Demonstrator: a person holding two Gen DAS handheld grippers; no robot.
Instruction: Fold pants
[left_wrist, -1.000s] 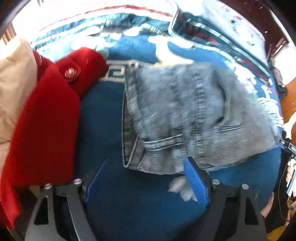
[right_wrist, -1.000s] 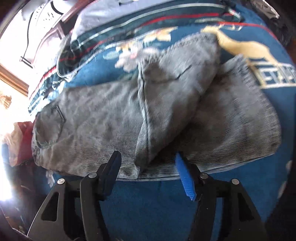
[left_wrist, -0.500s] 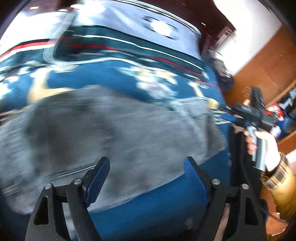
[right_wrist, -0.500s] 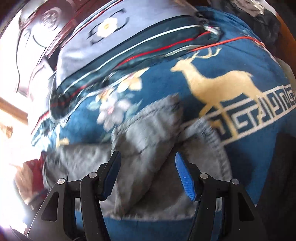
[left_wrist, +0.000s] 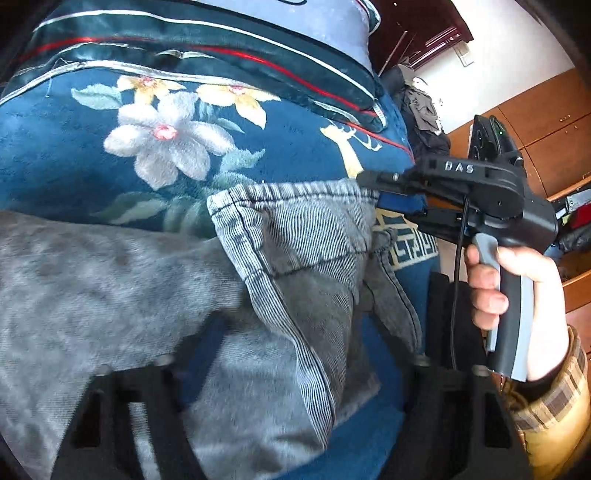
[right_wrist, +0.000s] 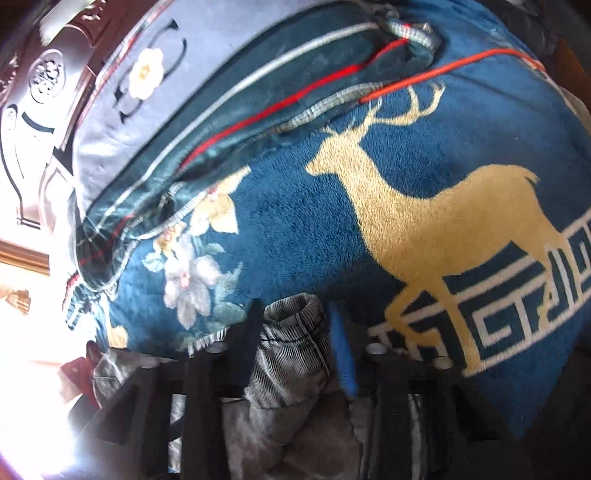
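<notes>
Grey corduroy pants (left_wrist: 147, 295) lie across a blue deer-and-flower blanket (left_wrist: 74, 147). Their leg ends point right, and one hem is lifted and stretched at its corner. My right gripper (left_wrist: 373, 190), held by a person's hand (left_wrist: 517, 288), has that hem corner in its jaws. In the right wrist view the bunched hem (right_wrist: 291, 332) fills the gap of the right gripper (right_wrist: 297, 339), whose jaws are closing on it. My left gripper (left_wrist: 310, 350) is low and blurred. Its jaws are closing but still stand wide, with the pant leg lying between them.
A striped dark quilt and a grey pillow (left_wrist: 184, 44) lie at the far side of the bed. Wooden cabinets (left_wrist: 546, 122) and dark clothes stand to the right. A carved headboard (right_wrist: 37, 110) and a red garment (right_wrist: 77, 373) show at the left.
Both grippers travelled from the waist and middle of the pants to the leg ends. The right jaws narrowed onto a hem, which now stands lifted. The left jaws drew slightly inward.
</notes>
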